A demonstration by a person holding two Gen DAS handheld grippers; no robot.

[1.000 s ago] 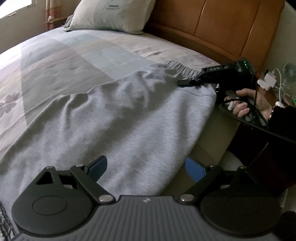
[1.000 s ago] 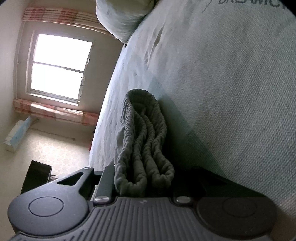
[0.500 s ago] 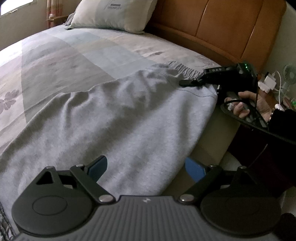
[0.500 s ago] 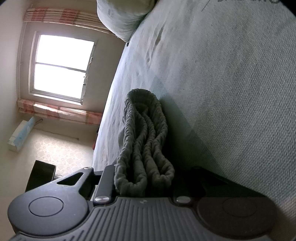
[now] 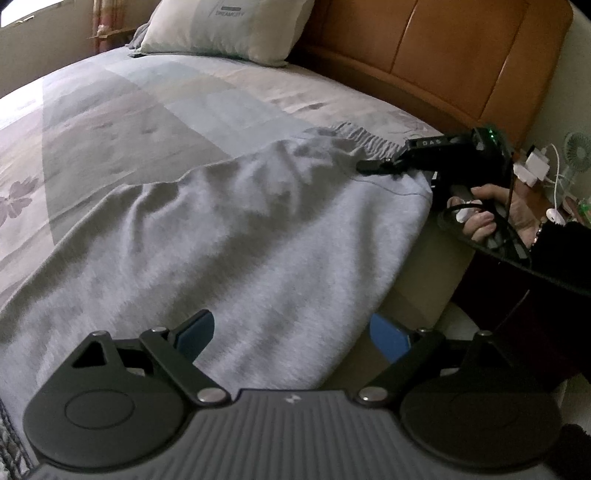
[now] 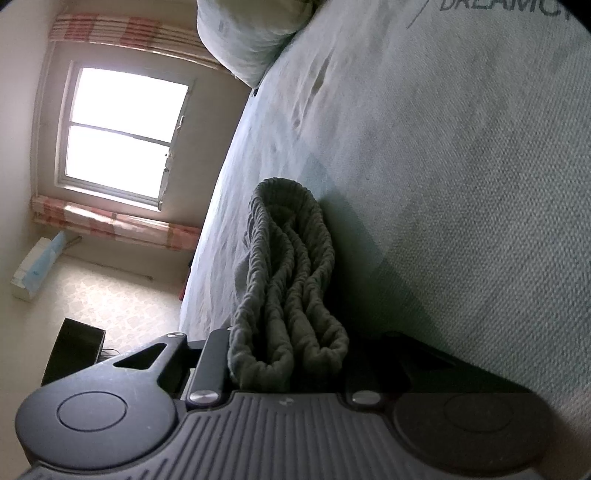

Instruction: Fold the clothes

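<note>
Bed (image 5: 184, 110) with grey garment (image 5: 240, 240), right claw (image 5: 376, 168) clamping its waistband (image 6: 288, 280), left claw (image 5: 291, 332) wide.

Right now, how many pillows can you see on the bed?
1. The pillow lies at the head of the bed, against the wooden headboard. Others may be hidden outside the frames.

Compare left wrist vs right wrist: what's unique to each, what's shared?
Left wrist only: open left gripper over the spread grey garment, headboard, the person's hand on the right gripper. Right wrist only: window, floor, bunched elastic waistband clamped close up. Both: garment, bed, pillow.
</note>
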